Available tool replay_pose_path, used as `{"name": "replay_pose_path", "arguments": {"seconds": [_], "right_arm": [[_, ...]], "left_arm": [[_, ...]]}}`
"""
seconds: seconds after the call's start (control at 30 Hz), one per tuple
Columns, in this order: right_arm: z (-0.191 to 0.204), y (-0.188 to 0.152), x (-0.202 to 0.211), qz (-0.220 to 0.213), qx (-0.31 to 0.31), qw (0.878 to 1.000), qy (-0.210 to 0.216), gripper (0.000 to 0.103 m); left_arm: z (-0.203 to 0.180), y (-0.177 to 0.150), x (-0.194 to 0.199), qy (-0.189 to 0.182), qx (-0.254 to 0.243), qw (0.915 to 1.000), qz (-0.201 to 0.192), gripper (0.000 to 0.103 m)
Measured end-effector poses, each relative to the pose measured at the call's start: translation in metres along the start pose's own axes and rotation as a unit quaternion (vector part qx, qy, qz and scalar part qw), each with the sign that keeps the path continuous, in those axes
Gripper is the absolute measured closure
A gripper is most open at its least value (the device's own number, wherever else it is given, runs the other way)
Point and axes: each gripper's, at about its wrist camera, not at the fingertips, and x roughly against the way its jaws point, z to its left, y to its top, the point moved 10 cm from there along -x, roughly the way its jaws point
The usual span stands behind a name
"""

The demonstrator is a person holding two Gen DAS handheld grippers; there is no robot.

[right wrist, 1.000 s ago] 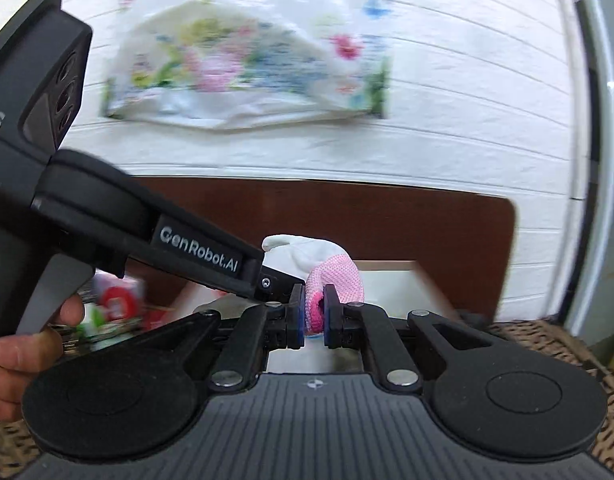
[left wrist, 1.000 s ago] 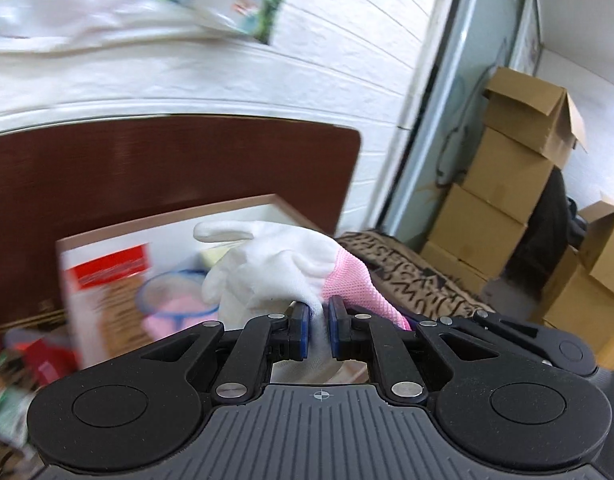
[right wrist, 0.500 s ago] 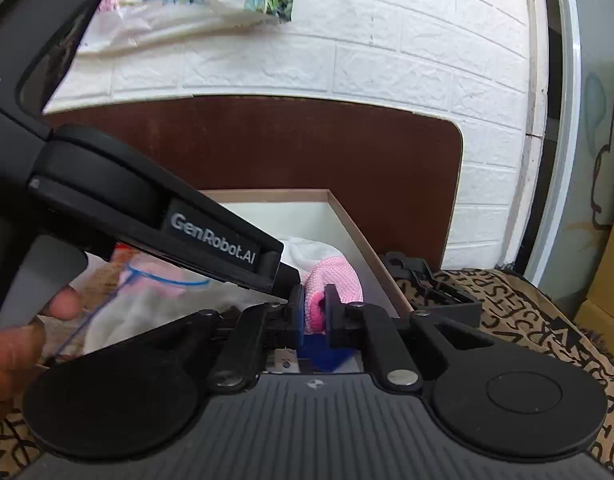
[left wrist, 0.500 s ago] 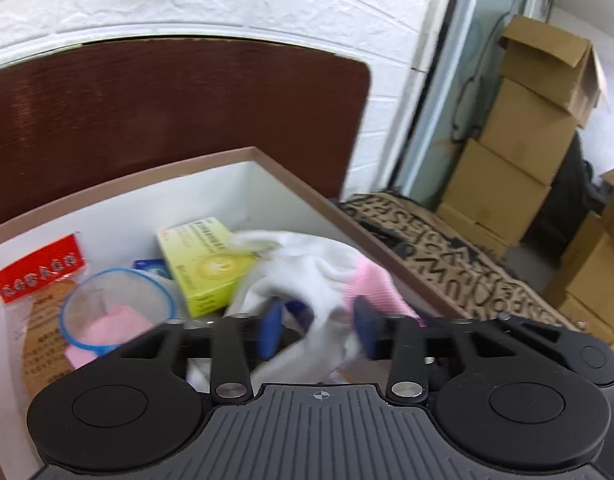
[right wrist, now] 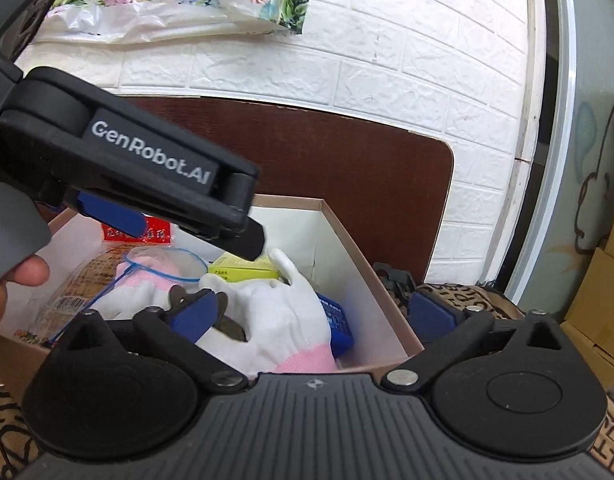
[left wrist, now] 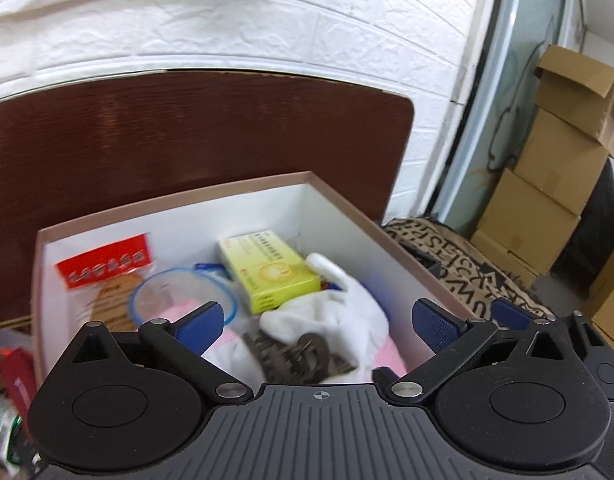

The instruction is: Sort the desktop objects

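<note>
A white glove with a pink cuff (left wrist: 347, 312) lies loose in the open, white-lined box (left wrist: 179, 196), on top of a brown hair claw (left wrist: 295, 356). My left gripper (left wrist: 317, 322) hangs just above it; its jaws are opening wide and the pads touch nothing. In the right wrist view the glove (right wrist: 283, 312) rests below my right gripper (right wrist: 312, 315), whose jaws are also opening and are clear of the cloth. A yellow medicine box (left wrist: 267, 272), a red-labelled snack bag (left wrist: 107, 264) and a clear zip bag (left wrist: 175, 296) share the box.
A blue packet (right wrist: 339, 320) lies by the box's right wall. A brown board (left wrist: 187, 128) stands behind the box against a white brick wall. Stacked cardboard boxes (left wrist: 547, 184) rise at the right, beyond a patterned cloth (left wrist: 467, 256). A person's fingers (right wrist: 19, 276) hold the left tool.
Both grippers were shut on the glove above the box. They sank toward the box, then spread their jaws, and the glove dropped onto the items inside.
</note>
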Motion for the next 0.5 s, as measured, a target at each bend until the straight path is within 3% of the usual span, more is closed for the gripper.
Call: {"name": "replay_pose_path", "arguments": {"seconds": [0.3, 0.5], "right_arm": [[0.014, -0.002, 0.049, 0.003, -0.002, 0.999, 0.036, 0.0], [0.032, -0.01, 0.086, 0.0, 0.018, 0.998, 0.055, 0.0]], "left_arm": [[-0.004, -0.022, 0.067, 0.041, -0.016, 0.9982, -0.041, 0.0], [0.0, -0.05, 0.109, 0.081, 0.004, 0.9953, -0.054, 0.0]]}}
